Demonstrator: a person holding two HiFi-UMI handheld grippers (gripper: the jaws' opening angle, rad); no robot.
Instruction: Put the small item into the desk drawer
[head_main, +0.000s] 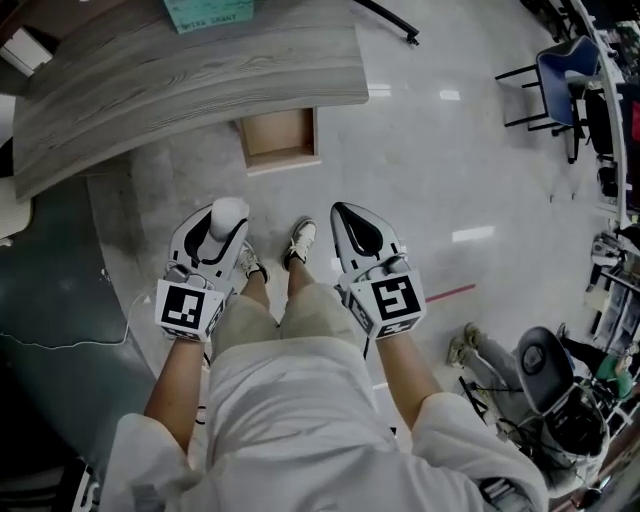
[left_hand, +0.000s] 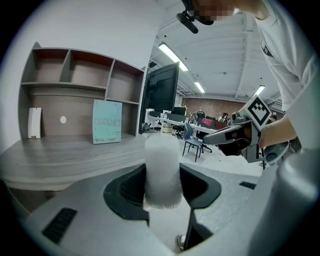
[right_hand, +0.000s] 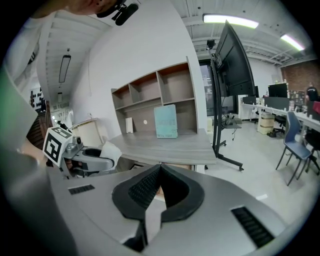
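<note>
A small white foam-like cylinder stands upright between the jaws of my left gripper, which is shut on it. From the head view the white item pokes out at the tip of the left gripper, above the floor and short of the desk. The desk drawer is pulled open below the grey wooden desk's front edge, and its wooden bottom shows bare. My right gripper hangs beside the left one, and its jaws meet with nothing between them.
A teal box leans at the back of the desk, under wall shelves. A monitor stand rises right of the desk. Blue chairs and a person's shoes are on the glossy floor.
</note>
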